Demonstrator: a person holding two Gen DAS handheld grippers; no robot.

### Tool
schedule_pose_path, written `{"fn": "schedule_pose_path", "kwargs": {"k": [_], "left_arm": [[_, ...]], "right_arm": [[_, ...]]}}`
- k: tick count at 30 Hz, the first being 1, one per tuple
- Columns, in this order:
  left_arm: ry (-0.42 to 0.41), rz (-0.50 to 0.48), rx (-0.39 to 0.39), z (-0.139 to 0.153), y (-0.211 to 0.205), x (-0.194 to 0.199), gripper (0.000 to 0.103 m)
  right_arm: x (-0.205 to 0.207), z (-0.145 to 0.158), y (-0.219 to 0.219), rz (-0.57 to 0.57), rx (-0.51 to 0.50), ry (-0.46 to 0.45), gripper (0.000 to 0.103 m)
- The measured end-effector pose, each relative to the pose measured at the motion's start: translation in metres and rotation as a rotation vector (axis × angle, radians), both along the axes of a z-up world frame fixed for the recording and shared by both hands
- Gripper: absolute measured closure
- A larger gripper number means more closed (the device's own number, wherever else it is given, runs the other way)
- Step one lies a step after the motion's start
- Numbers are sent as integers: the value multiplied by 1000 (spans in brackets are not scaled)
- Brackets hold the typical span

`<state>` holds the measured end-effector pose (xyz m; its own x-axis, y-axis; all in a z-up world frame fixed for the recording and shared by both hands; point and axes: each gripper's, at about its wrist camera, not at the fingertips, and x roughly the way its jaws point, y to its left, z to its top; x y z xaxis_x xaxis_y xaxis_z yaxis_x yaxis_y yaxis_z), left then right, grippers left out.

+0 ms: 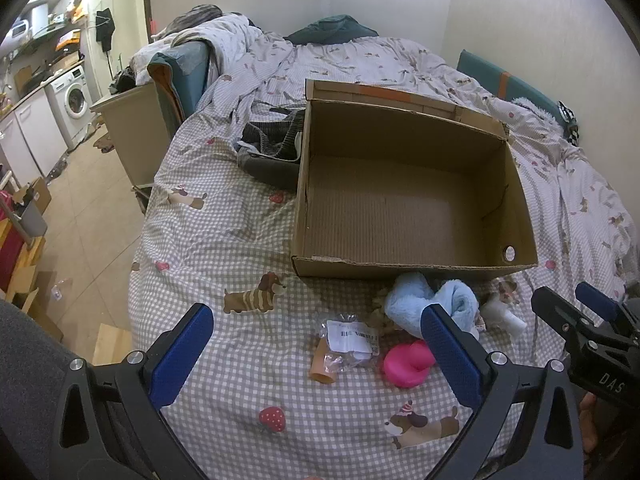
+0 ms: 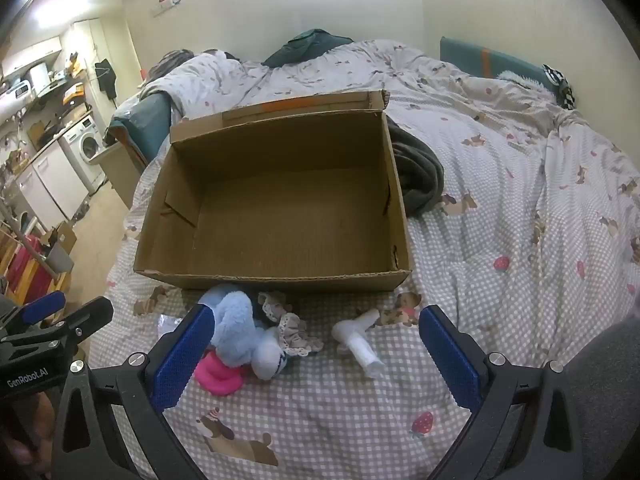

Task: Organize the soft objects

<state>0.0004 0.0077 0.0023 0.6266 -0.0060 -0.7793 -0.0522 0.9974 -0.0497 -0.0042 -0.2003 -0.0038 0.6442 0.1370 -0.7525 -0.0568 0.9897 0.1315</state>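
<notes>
Cardboard box [image 2: 280, 208]: empty, on bed [image 2: 500, 240]. Blue plush [image 2: 236, 328], pink toy [image 2: 218, 376], white sock [image 2: 360, 344]: heaped just before it. My left gripper [image 1: 316, 344], right gripper [image 2: 316, 344]: both spread wide, holding nothing. Step, I judge: first pick; descend, close on plush.

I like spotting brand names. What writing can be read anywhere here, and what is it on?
"DAS": on the right tongs, seen from the left camera.
"GenRobot.AI": on the left tongs, seen from the right camera.
White label on the plastic packet: print too small to read.
Cardboard box: no writing visible.
</notes>
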Motion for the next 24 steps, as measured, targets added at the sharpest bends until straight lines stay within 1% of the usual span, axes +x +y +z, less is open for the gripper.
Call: {"fn": "schedule_pose_path", "kwargs": {"k": [24], "left_arm": [[2,1,3,-3,1,0,0]], "right_arm": [[0,-1,1,0,-1,1,0]]}}
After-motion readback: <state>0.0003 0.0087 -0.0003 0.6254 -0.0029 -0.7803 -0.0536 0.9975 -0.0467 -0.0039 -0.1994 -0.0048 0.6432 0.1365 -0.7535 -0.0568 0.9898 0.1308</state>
